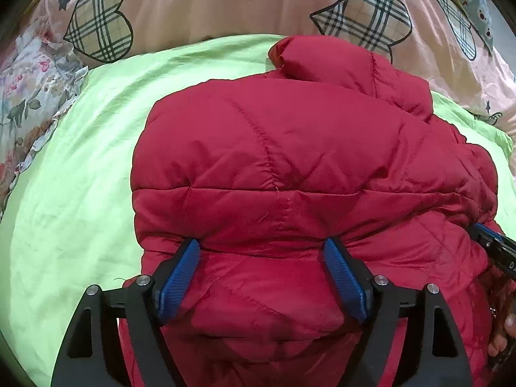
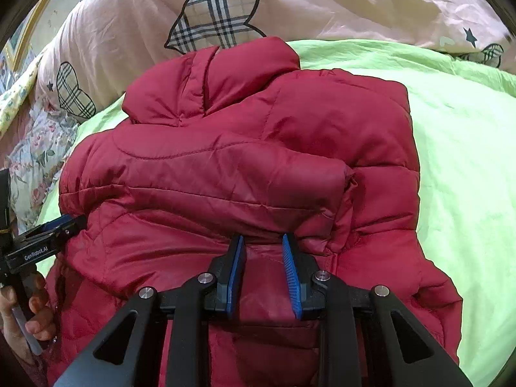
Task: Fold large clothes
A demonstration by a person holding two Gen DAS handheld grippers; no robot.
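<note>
Red puffer jacket lies on the lime-green sheet, collar at 12 o'clock toward the pink heart-print quilt, hem end at 6 o'clock toward the person. Already partly folded: in the right wrist view a sleeve lies across the body, cuff ending around 3 o'clock, probably tucked in so the bundle stays narrow.

Left gripper sits low at 6 o'clock on the jacket, blue pads spread wide, fabric bulging up between them. Jaws are apart and pinch nothing; tips press into a quilted seam. Looks positioned to bracket a thick wad of padding, since puffy cloth needs a wide bite.

Right gripper is also at 6 o'clock on the jacket, just under the sleeve edge. Its jaws are narrower than the left's but a clear gap shows between the pads; red cloth lies between and below them, not clamped as far as visible. Both tools sit side by side along the near section, so my guess is the next move is grabbing the hem end and folding it up toward the collar.

Floral pillow sits at 9 o'clock, off the work area. Risk: slippery nylon and springy fill could let the sleeve slide out during the lift.
</note>
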